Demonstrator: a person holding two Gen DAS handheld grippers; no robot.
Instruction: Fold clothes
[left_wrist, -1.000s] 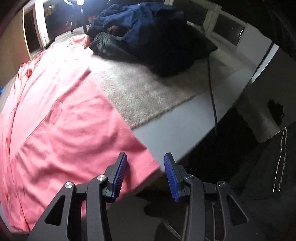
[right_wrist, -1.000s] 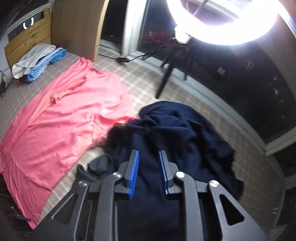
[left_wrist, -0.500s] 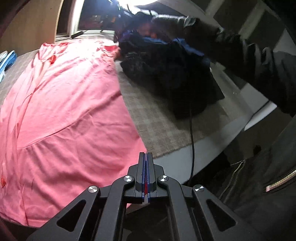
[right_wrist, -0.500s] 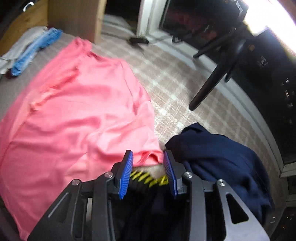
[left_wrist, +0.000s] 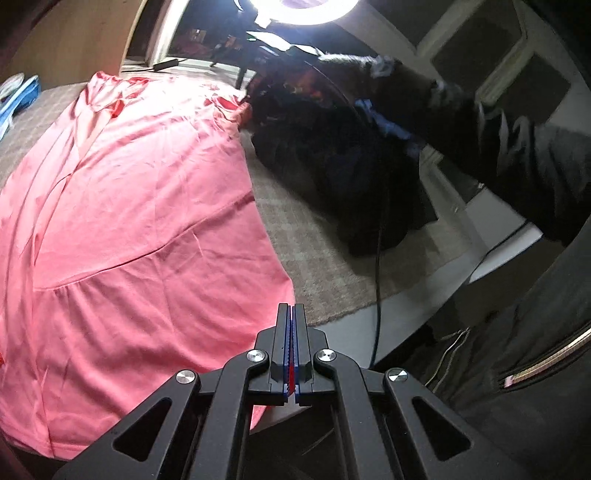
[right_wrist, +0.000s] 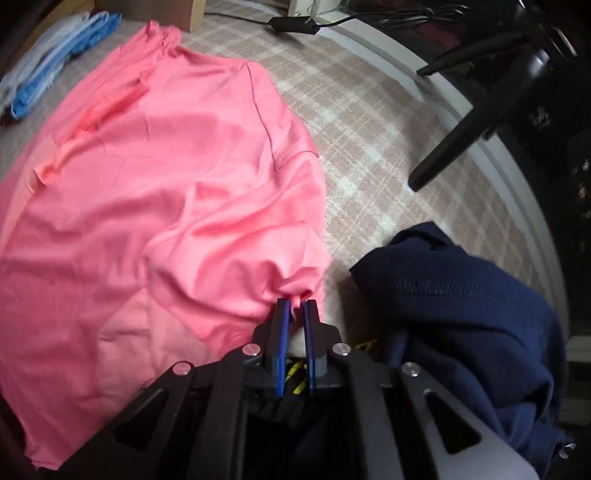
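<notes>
A pink shirt lies spread flat on a beige checked surface. My left gripper is shut on the shirt's near hem corner, and a sliver of pink shows between its blue pads. In the right wrist view the same pink shirt bunches up at its sleeve edge, where my right gripper is shut on a pinch of the cloth. A person's dark sleeve reaches across the top right of the left wrist view toward that far corner.
A navy garment lies heaped right beside the pink shirt, and shows as a dark pile from the left. A black tripod leg stands on the checked surface. Folded blue and white cloths lie far left. A black cable crosses the surface's edge.
Both grippers went from open to shut on the pink shirt: the left on the near hem corner, the right, having moved off the navy pile, on the sleeve edge.
</notes>
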